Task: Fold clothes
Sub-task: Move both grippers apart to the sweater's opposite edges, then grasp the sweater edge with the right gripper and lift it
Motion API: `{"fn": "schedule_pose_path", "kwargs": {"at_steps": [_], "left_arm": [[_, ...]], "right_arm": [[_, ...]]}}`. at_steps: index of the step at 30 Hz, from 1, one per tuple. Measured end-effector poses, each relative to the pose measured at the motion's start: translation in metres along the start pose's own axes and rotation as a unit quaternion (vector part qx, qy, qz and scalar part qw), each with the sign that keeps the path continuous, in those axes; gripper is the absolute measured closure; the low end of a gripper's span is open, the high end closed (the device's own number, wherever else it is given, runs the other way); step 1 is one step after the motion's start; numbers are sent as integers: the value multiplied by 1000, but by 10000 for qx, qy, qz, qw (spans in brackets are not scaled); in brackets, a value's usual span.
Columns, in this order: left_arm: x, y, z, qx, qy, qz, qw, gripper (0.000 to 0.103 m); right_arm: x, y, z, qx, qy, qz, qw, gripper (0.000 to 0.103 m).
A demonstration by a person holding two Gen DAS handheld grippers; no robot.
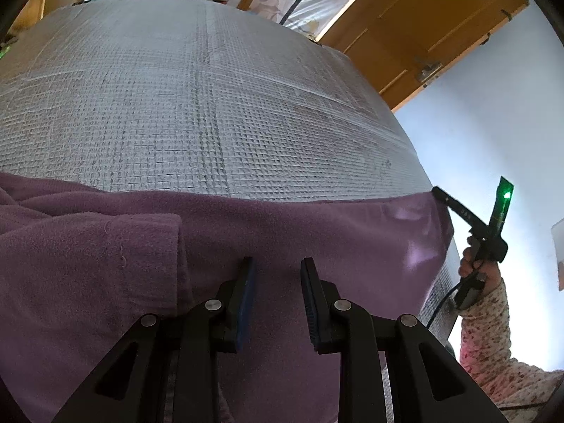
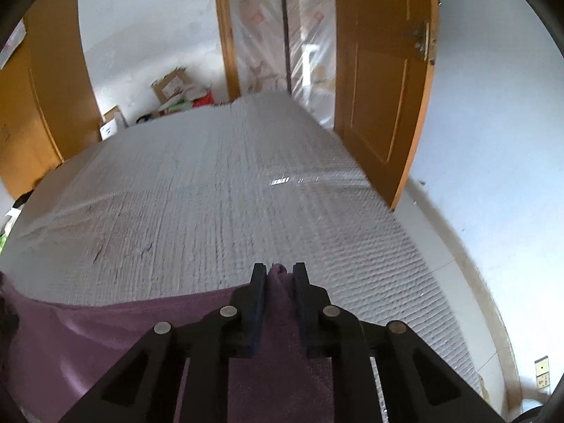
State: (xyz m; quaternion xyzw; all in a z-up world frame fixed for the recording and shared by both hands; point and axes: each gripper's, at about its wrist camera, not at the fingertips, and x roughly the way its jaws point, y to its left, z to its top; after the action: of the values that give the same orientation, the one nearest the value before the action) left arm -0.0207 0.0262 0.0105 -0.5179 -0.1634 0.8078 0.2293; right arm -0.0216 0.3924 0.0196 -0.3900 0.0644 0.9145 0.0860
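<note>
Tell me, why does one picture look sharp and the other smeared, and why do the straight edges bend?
Left wrist view: sharp, the mat's weave crisp, the wall overexposed behind the right gripper. Right wrist view: motion-smeared mat weave, a small glare streak. Both are fisheye, so the door bows and the corners go black.

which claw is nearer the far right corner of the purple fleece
Right. The right claw sits at that corner of the purple fleece, cloth bunched between its fingers. The left claw hovers over the garment's middle.
</note>
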Motion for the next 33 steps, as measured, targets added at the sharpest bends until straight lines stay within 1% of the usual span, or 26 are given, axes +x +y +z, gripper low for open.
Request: {"fn": "schedule_pose_path", "kwargs": {"at_steps": [4,6,9,10,13,18,21,23,27,30,33], "left_arm": [[0,0,0,24,0,-4,10000,76],[0,0,1,5,-6,-26,10000,76],[0,0,1,6,-9,-25,10000,76],[0,0,1,4,-9,-20,10000,76],[1,0,2,-46,-13,-32,10000,76],[-2,-2,3,-123,-20,-49,9999,76],[-2,-9,4,-29,-33,-36,10000,76],[-3,-15,4,60,-31,-82,9999,76],[-1,-33,7,292,-14,-118,9995,76],[3,-44,8,401,45,-168,9990,76],[9,-52,9,485,116,-225,9985,76]], "right_arm": [[16,1,-3,-27,326,-78,9994,87],[16,-1,-4,6,290,-102,9995,85],[16,-4,-4,29,333,-110,9994,81],[14,-7,-4,120,345,-53,9993,78],[4,-19,-6,433,259,84,9987,78],[-23,-41,-13,744,86,162,9971,77],[-34,-51,-21,991,78,249,9947,74],[-38,-58,-29,1166,106,282,9927,69],[-47,-67,-48,1483,112,306,9884,68],[-49,-71,-57,1721,124,381,9843,63],[-49,-72,-64,1865,117,512,9811,62]]}}
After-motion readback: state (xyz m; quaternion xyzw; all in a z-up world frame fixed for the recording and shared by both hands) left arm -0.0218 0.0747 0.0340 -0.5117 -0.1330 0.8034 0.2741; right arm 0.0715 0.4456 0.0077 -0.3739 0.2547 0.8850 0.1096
